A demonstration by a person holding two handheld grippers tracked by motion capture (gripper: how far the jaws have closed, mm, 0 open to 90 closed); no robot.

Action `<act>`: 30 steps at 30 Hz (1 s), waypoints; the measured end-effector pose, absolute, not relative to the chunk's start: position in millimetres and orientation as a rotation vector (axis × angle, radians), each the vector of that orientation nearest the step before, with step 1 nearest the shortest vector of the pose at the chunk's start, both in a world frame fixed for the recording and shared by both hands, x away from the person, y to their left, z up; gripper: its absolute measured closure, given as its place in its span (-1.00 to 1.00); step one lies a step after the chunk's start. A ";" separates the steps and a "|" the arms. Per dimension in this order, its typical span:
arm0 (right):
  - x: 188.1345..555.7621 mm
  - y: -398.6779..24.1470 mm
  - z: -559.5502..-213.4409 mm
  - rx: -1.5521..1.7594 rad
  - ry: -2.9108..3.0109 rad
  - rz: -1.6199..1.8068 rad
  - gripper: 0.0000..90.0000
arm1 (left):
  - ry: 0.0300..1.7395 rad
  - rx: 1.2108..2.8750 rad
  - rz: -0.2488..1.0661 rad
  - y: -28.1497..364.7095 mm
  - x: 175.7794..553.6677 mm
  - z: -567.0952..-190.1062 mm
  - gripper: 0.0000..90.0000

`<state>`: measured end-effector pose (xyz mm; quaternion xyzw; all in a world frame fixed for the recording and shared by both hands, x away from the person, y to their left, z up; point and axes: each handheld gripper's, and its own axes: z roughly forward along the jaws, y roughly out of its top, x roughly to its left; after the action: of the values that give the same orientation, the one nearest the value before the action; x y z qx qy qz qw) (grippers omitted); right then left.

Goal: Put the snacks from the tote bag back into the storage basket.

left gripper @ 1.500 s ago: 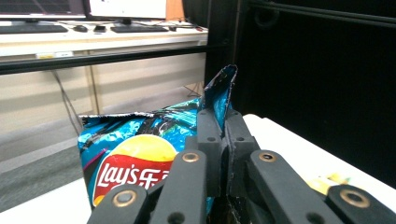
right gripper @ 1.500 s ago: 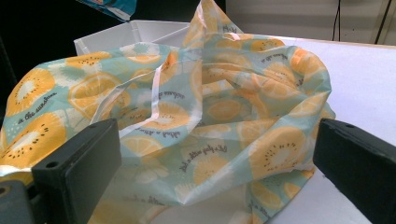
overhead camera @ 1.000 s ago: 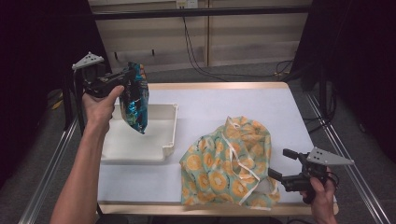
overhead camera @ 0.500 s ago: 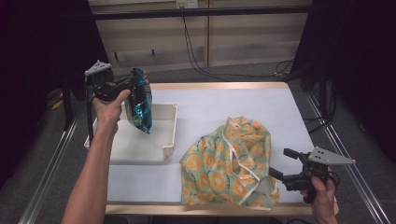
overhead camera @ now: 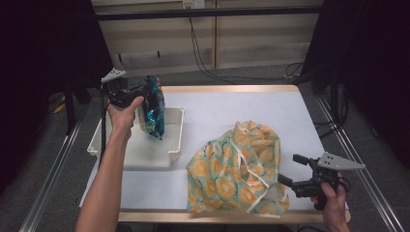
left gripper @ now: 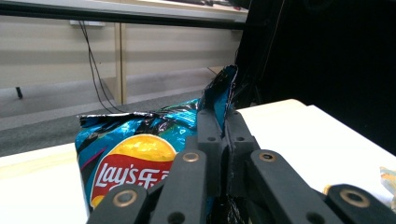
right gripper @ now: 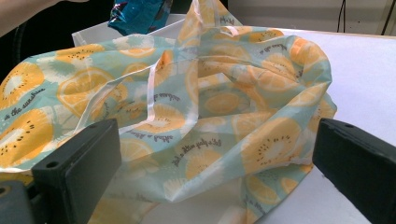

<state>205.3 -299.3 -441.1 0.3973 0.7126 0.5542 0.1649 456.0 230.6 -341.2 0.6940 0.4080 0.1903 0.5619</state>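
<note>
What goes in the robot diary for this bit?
left claw: shut on chip bag | over tray | right claw: open by fabric bag

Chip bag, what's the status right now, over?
Left gripper shut on chip bag, above white tray. Right gripper open beside fruit-print bag. Nothing blocking.

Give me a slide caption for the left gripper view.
Left tongs pinch the top edge of a blue Lay's chip bag.

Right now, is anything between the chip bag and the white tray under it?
Nothing visible. The chip bag, pinched by the left gripper, hangs over the white tray, whose floor looks bare. The fabric bag lies to the side.
</note>
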 end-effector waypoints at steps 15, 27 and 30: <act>208.3 -299.7 -443.2 1.123 2.045 1.590 -0.99 | 0.915 1.679 0.411 195.5 465.0 -363.8 0.89; 214.5 -302.1 -444.9 1.139 2.044 1.602 -0.99 | 0.925 1.696 0.382 180.0 471.2 -374.3 0.75; 215.3 -301.0 -444.9 1.133 2.053 1.597 -0.99 | 0.930 1.703 0.350 179.2 471.6 -375.3 0.69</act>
<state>215.3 -301.0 -444.9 0.3948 0.7151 0.5564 0.1518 471.6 179.2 -375.3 0.7203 0.3932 0.1479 0.5520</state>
